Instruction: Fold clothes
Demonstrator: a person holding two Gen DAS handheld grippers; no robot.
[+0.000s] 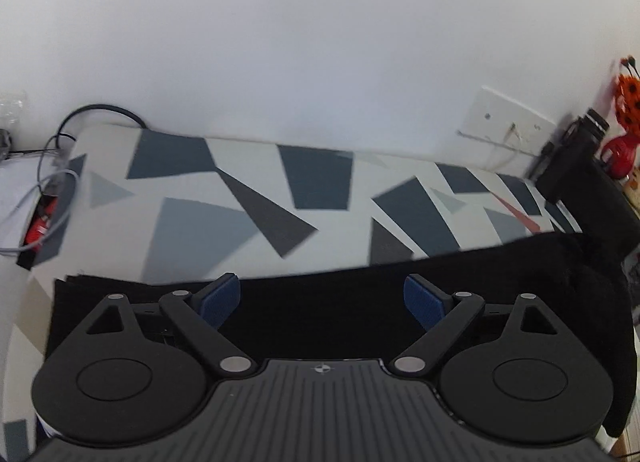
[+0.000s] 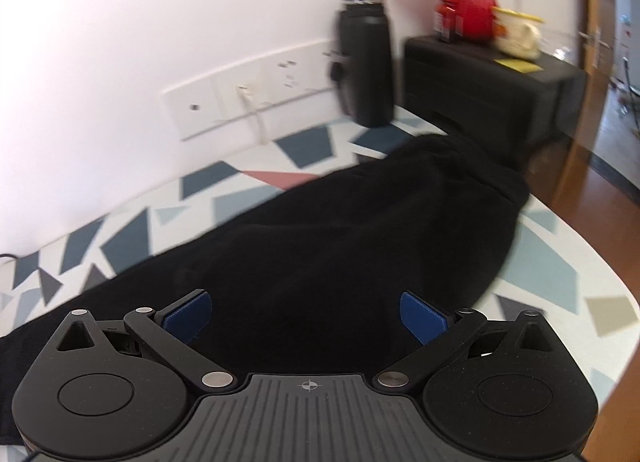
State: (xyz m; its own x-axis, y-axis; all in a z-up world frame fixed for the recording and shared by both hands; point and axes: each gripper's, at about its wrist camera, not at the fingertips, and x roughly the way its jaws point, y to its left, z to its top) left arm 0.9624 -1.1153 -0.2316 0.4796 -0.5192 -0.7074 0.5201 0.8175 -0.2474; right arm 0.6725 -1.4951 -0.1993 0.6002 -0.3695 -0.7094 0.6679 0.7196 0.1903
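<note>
A geometric-patterned tablecloth (image 1: pixel 240 198) is lying under a black garment (image 2: pixel 320 230), which is stretching across the table's near side. Only the right wrist view is showing the garment's bunched far end, a black bottle (image 2: pixel 366 58) and a red vase (image 2: pixel 474 8); only the left is showing cables (image 1: pixel 52 182). The left gripper (image 1: pixel 322 300) and right gripper (image 2: pixel 306 320) are hovering over the cloth, jaws spread wide, grasping nothing.

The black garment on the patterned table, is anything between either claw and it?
Nothing visible. The left claw and right claw both stand open right over the black garment, with only cloth showing between their pads. The black bottle stands apart, back by the wall.
</note>
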